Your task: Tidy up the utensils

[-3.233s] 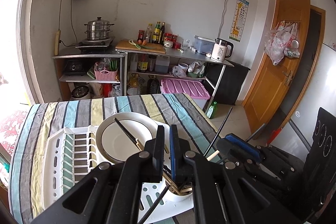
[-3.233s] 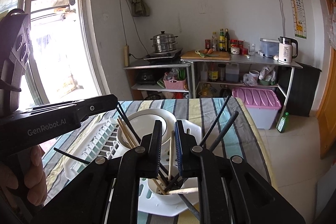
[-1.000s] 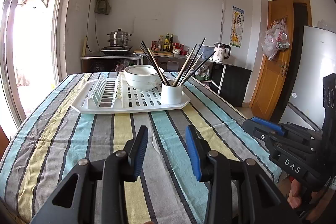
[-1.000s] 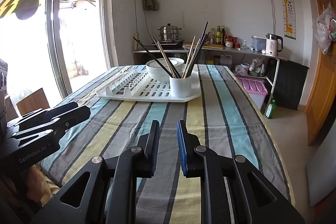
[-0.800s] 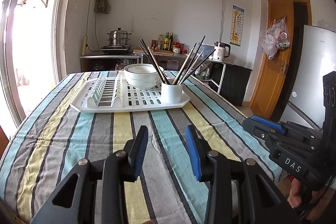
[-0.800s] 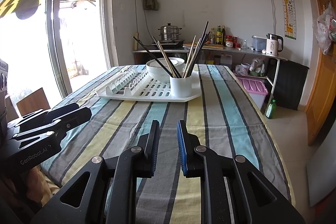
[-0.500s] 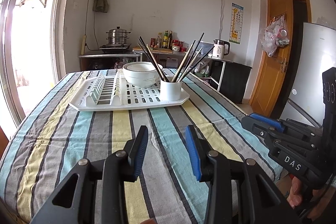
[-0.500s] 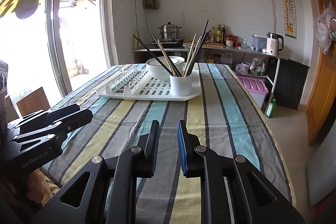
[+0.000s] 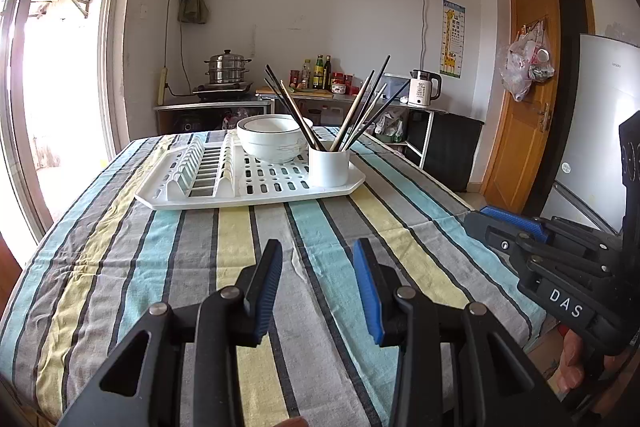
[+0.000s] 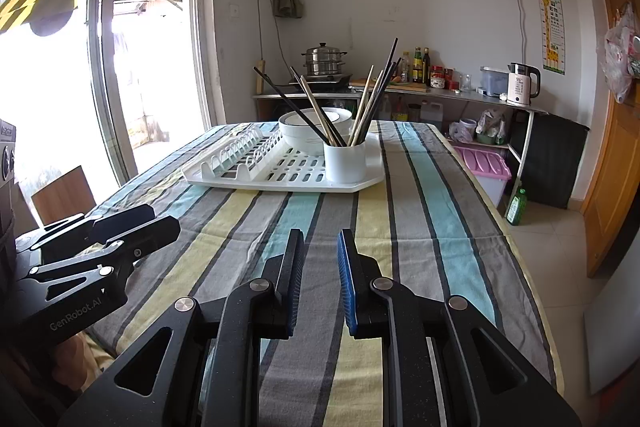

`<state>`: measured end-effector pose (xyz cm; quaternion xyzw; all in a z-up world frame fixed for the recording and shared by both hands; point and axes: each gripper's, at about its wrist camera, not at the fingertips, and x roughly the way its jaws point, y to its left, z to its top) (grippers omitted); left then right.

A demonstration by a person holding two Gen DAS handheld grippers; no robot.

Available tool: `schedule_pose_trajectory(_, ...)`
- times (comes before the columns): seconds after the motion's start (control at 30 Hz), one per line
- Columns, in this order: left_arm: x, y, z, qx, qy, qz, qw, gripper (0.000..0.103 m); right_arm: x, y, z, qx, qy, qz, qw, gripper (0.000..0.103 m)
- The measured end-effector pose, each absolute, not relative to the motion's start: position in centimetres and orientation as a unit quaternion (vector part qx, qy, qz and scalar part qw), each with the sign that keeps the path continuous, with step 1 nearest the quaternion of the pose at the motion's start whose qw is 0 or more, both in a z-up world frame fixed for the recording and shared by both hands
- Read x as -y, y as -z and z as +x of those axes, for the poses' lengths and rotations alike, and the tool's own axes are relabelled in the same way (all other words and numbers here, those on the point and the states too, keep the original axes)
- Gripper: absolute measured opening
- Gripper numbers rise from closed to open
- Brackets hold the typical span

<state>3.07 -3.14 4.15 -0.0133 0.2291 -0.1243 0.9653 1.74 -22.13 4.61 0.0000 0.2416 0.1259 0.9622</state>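
Note:
Several chopsticks (image 9: 362, 111) stand in a white cup (image 9: 329, 168) on the right end of a white drying rack (image 9: 192, 201) far across the striped table. A white bowl (image 9: 270, 138) sits in the rack behind the cup. The same cup (image 10: 345, 162), chopsticks (image 10: 370, 103) and rack (image 10: 240, 183) show in the right wrist view. My left gripper (image 9: 318, 259) is open and empty above the near table edge. My right gripper (image 10: 319, 245) is open a little and empty; it also shows in the left wrist view (image 9: 520, 231).
A striped cloth (image 9: 200, 259) covers the table. Behind it stand kitchen shelves with a steamer pot (image 9: 227, 69), bottles and a kettle (image 9: 424, 93). A glass door is at the left, a wooden door (image 9: 528, 131) and fridge at the right.
Both grippers have pulled back from the cup to the near side of the table. The left gripper has opened. In the last second the view has barely shifted.

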Motion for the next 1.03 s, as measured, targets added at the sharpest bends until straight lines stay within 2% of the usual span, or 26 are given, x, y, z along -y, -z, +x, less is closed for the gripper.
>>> schedule_pose_trajectory(1.03,3.67,-4.09,2.8,-0.227,0.13,-0.006,0.965,0.039,22.01,-4.57,1.74,-0.241,-0.125,-0.001,0.962,0.018)
